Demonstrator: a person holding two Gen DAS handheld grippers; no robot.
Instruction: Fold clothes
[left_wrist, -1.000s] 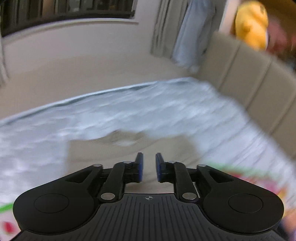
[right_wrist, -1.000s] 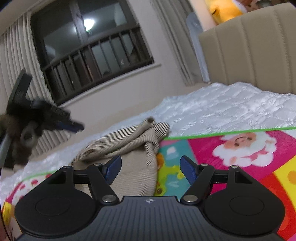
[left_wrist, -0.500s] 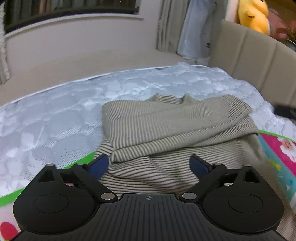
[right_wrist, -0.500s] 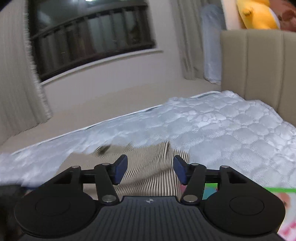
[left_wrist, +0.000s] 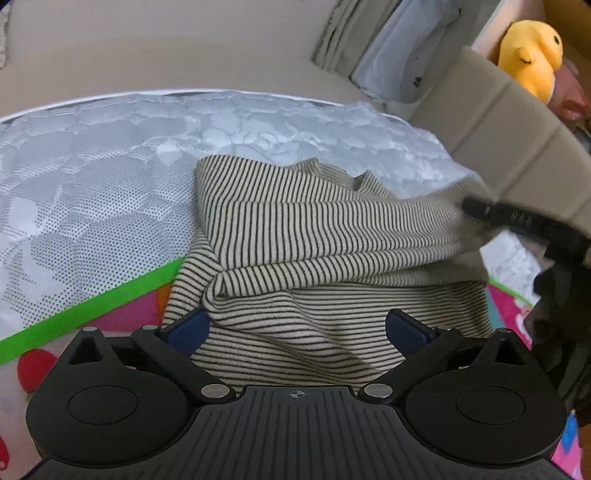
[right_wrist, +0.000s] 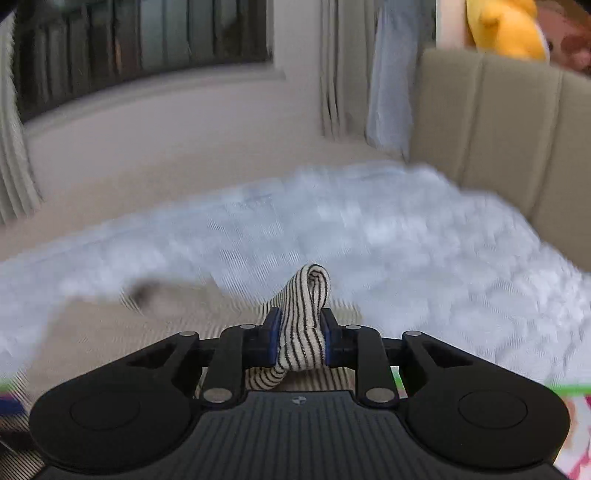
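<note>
One striped knit garment (left_wrist: 325, 251), ribbed, soft, bunched on bed's quilted white mattress (left_wrist: 92, 177) and colourful mat (left_wrist: 92, 306). Right gripper (right_wrist: 298, 338), half a second ago apart, now pinches a fabric fold. Left gripper (left_wrist: 295, 326) fingers wide, empty, over cloth.

No readable text, label, brand or number appears in either view. A small dark mark sits on the pale grey bag (left_wrist: 413, 48) hanging by the curtain, too blurred and small to make out as letters.
</note>
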